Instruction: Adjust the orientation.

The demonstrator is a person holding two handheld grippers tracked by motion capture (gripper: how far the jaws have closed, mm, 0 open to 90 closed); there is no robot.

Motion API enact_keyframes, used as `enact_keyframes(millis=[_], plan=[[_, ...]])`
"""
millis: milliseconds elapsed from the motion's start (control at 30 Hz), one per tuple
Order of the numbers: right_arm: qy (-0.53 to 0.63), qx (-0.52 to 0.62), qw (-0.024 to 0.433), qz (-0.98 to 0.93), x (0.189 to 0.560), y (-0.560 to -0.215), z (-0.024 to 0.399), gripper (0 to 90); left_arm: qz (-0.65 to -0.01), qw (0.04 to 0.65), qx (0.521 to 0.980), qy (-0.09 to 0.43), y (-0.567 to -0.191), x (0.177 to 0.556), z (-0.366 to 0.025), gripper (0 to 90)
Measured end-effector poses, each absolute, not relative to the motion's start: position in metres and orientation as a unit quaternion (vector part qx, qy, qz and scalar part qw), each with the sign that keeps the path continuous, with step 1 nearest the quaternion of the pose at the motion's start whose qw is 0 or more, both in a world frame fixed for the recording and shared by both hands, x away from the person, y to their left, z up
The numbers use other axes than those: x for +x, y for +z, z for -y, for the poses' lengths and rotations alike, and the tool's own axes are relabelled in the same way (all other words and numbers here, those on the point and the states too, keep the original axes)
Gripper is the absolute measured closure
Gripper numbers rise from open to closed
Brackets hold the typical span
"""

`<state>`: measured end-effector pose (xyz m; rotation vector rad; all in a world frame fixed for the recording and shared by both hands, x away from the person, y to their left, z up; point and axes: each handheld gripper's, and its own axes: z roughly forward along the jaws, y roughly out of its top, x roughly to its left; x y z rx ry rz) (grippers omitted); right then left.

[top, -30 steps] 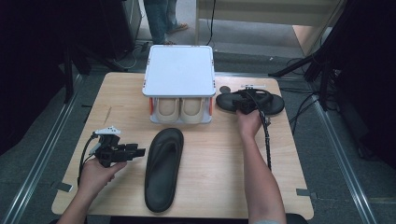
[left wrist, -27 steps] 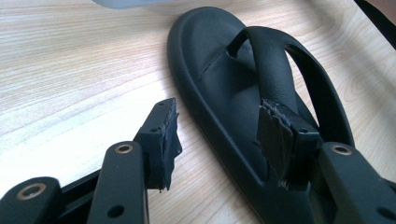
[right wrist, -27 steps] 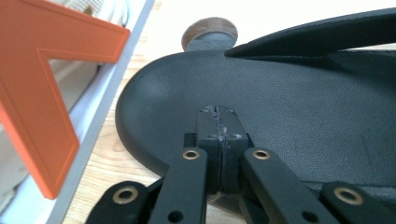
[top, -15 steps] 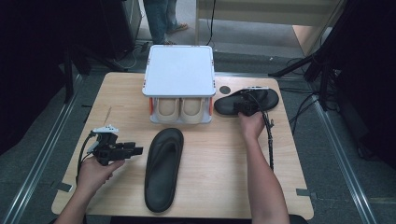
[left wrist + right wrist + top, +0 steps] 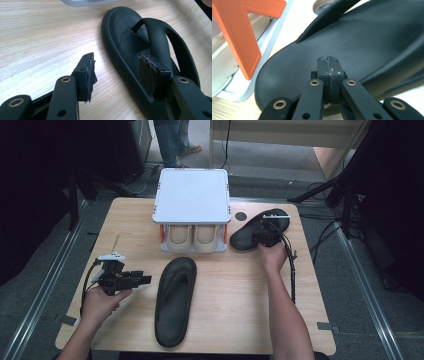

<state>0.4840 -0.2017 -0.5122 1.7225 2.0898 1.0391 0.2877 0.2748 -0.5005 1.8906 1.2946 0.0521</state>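
Note:
One black flip-flop (image 5: pixel 175 300) lies lengthways at the table's front middle. My left gripper (image 5: pixel 145 280) lies on its side just left of it, open. In the left gripper view the flip-flop's (image 5: pixel 130 37) rim sits between the spread jaws of the left gripper (image 5: pixel 117 72), and the right-hand pad (image 5: pixel 147 72) stands over the footbed without pressing. A second black flip-flop (image 5: pixel 245 237) lies aslant at the back right beside the rack. My right gripper (image 5: pixel 260 237) is over its footbed (image 5: pixel 362 37). In its own view the right gripper (image 5: pixel 328 60) has its pads shut flat together, nothing between them.
A white rack (image 5: pixel 192 195) with orange brackets (image 5: pixel 244 37) stands at the back middle, a cream pair of shoes (image 5: pixel 192 237) on its lower shelf. The right gripper's cable (image 5: pixel 290 270) trails down the table's right side. A person's legs (image 5: pixel 175 140) stand beyond the table.
The back-right flip-flop has swung a little from near level to aslant, its left end nearer the front, with the shut right gripper on it. The left hand has stayed put.

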Motion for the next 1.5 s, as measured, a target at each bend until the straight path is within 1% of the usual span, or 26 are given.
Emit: enact_keyframes(millis=[267,1233,1500], plan=[[0.362,0.584,0.117,-0.717,0.477,-0.514,0.210,90.0,-0.519,0.404,0.753,0.019,-0.501,0.289,-0.276,46.2],[0.352,0.576,0.099,-0.731,0.470,-0.513,0.231,90.0,-0.527,0.401,0.749,0.028,-0.503,0.287,-0.281,45.6],[0.368,0.574,0.095,-0.725,0.465,-0.516,0.243,90.0,-0.528,0.399,0.749,0.029,-0.504,0.285,-0.281,45.6]])
